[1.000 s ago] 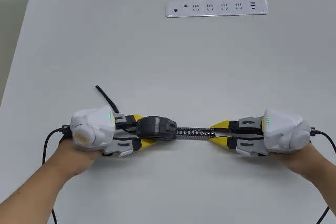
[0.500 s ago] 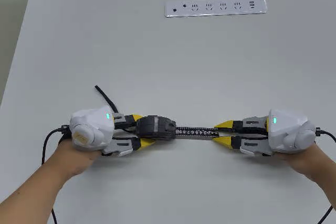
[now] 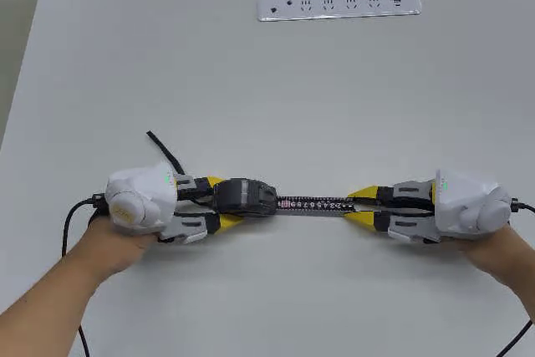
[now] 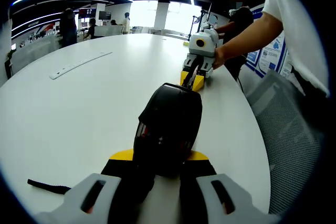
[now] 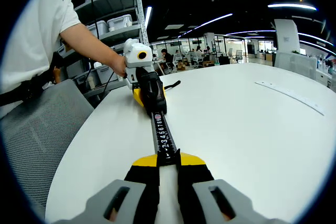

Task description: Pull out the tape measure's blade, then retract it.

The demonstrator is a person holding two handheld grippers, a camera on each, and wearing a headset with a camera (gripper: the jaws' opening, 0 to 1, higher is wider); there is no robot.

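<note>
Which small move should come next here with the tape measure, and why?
Probably draw the right gripper away from the case: it is shut on the blade end, the left gripper clamps the case, and little blade is out.

Dark grey tape measure [image 3: 245, 197] on white table; numbered blade [image 3: 316, 204] partly out, flat, rightward

The head view looks down from above on the table [image 3: 251, 81]. Both gripper views sit low, facing each other along the blade [image 5: 164, 135] of the tape measure [image 4: 168, 129]. The left one is very close to it. All three share it.
</note>
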